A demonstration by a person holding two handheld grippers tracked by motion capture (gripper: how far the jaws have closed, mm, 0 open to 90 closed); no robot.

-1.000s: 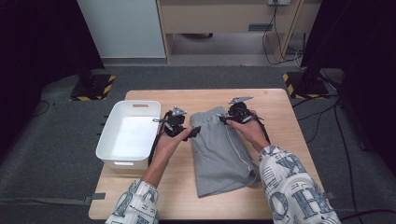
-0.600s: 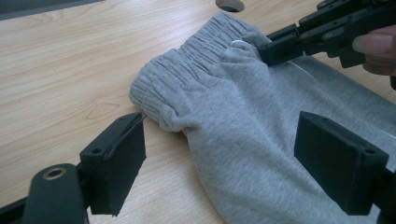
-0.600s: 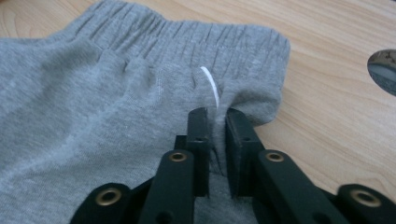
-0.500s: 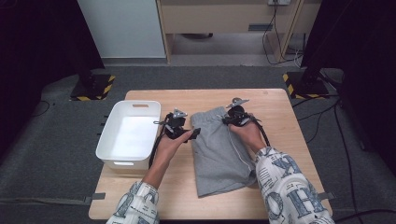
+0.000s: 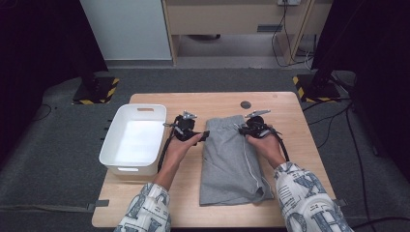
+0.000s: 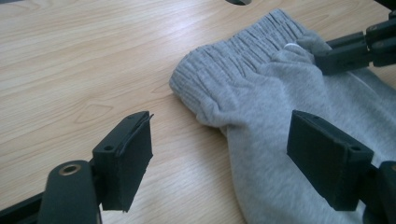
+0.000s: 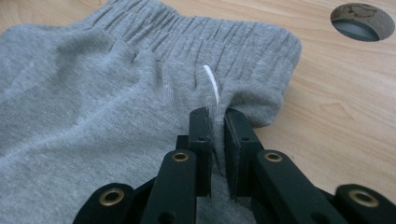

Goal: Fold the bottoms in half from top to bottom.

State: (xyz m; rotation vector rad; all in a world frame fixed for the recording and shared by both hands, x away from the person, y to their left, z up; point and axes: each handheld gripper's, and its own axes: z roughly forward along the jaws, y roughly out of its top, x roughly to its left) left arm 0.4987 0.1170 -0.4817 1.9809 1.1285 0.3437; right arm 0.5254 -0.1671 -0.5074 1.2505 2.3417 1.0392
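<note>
Right hand-held gripper (image 7: 215,122) pinches grey shorts (image 7: 93,102) (waistband fold).

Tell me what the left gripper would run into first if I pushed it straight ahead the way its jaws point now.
Most likely the grey shorts: their folded waistband corner lies just ahead, between the open jaws of the left gripper. Before that there is bare wooden table. Depth is hard to judge, so the right-hand jaw may brush cloth first.

In the right gripper view we lose the pinched fold of the grey shorts (image 7: 107,107) between the pads of the right gripper (image 7: 217,123), and the white drawstring (image 7: 211,83) vanishes there too. The table's round hole (image 7: 363,21) is clipped by the top edge. From the high view, the bin (image 5: 116,159) hides its near floor (behind its own wall).
</note>
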